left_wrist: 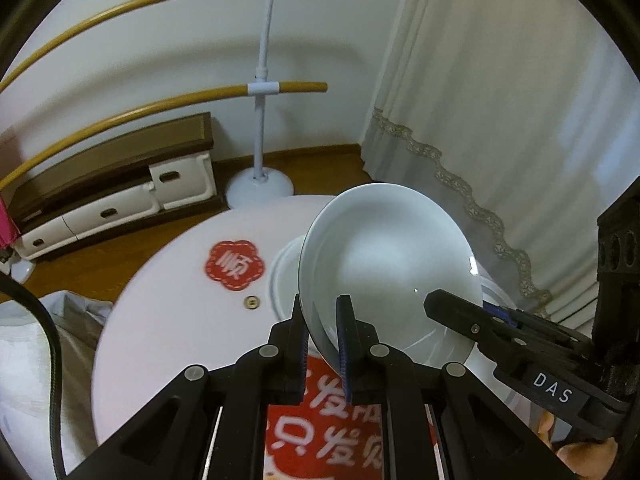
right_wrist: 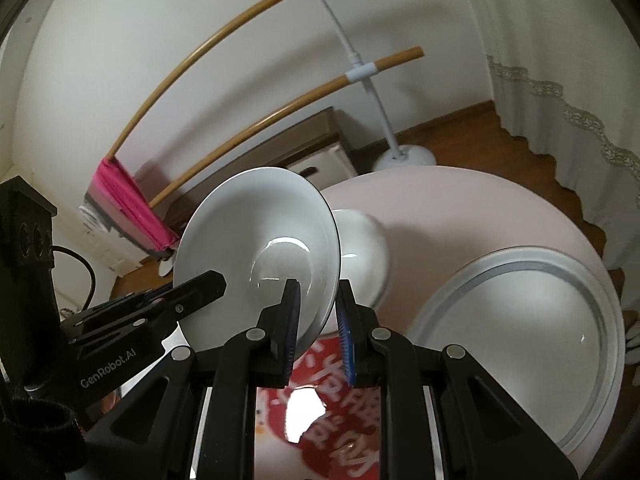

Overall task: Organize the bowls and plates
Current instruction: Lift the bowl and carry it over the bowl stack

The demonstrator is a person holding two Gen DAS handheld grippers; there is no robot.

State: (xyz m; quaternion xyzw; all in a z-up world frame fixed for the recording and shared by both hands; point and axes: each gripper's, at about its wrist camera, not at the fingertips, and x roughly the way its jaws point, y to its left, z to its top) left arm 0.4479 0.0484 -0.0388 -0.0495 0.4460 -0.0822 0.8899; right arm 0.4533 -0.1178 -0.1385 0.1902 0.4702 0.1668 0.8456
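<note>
A white bowl (left_wrist: 384, 264) is held tilted above the pink round table (left_wrist: 168, 320). My left gripper (left_wrist: 323, 344) is shut on its near rim. My right gripper (right_wrist: 318, 324) is shut on the opposite rim of the same bowl (right_wrist: 260, 248), and shows in the left wrist view (left_wrist: 452, 308) at the bowl's right side. The left gripper appears in the right wrist view (right_wrist: 200, 284) at the bowl's left. A second white bowl (right_wrist: 364, 256) stands on the table behind the held one. A large white plate (right_wrist: 516, 340) with a grey rim lies on the table at the right.
A red sticker (left_wrist: 235, 265) and red printed sheet (left_wrist: 332, 432) lie on the table. A white stand with wooden rails (left_wrist: 262, 80) stands on the floor beyond, next to a low cabinet (left_wrist: 120, 196). A lace curtain (left_wrist: 500, 120) hangs right.
</note>
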